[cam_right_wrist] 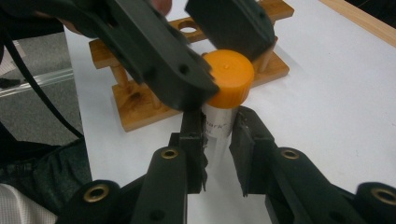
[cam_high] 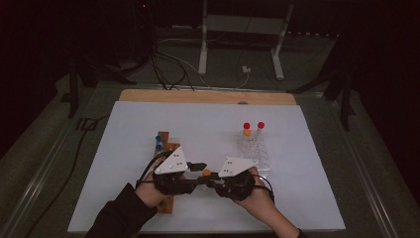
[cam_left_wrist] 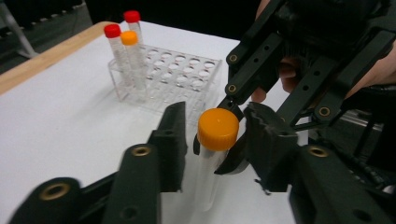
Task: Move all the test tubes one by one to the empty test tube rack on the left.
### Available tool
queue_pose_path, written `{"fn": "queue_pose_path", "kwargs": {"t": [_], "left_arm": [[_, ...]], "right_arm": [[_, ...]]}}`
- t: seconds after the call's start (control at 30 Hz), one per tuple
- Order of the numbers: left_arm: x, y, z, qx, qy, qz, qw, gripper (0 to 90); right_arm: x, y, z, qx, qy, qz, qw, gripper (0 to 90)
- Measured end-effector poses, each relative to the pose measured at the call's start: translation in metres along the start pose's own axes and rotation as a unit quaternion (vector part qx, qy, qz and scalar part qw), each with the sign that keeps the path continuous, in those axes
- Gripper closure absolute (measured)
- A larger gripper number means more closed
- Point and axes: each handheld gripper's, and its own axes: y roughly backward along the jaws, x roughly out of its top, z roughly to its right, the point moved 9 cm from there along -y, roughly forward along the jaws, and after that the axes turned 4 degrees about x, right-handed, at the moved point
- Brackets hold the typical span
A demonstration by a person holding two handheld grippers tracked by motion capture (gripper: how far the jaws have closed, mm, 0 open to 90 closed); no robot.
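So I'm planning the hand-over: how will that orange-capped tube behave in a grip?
The tube looks clear, smooth and empty: probably light, and apt to slip. Its round body would likely roll if dropped on the table. The right gripper pinches it below the orange cap, so it may pivot.

Laboratory-type workstation. Indicators: a clear plastic tube rack (cam_high: 255,148) beyond the right gripper (cam_high: 214,179), holding capped sample tubes (cam_high: 253,128); a wooden rack (cam_high: 165,148) beside the left gripper (cam_high: 195,171); a white work surface (cam_high: 148,119); cabling (cam_high: 168,69) and a stand frame (cam_high: 237,29) on the floor beyond the table.
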Motion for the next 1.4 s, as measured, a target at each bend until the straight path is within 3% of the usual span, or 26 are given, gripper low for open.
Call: {"fn": "queue_pose_path", "kwargs": {"t": [0.13,0.37,0.73,1.1,1.23,1.4], "left_arm": [[0.000,-0.001,0.000,-0.003,-0.004,-0.001,1.0000,69.8],[-0.001,-0.001,-0.001,-0.003,-0.006,-0.004,1.0000,71.6],[0.009,0.025,-0.029,0.045,0.017,0.019,0.9986,71.9],[0.011,0.064,-0.067,0.115,0.048,0.048,0.9910,71.9],[0.008,0.074,-0.078,0.138,0.058,0.055,0.9872,71.9],[0.002,0.081,-0.089,0.156,0.068,0.053,0.9840,72.0]], "right_arm": [[0.001,0.001,0.000,-0.001,0.000,0.002,1.0000,75.1],[0.000,0.000,0.001,0.003,-0.005,0.003,1.0000,74.0],[0.006,0.018,0.015,-0.026,-0.026,0.032,0.9988,39.4],[0.008,0.040,0.041,-0.071,-0.076,0.064,0.9924,5.2],[0.008,0.044,0.045,-0.082,-0.087,0.070,0.9903,0.4],[0.008,0.048,0.047,-0.075,-0.089,0.074,0.9905,0.0]]}}
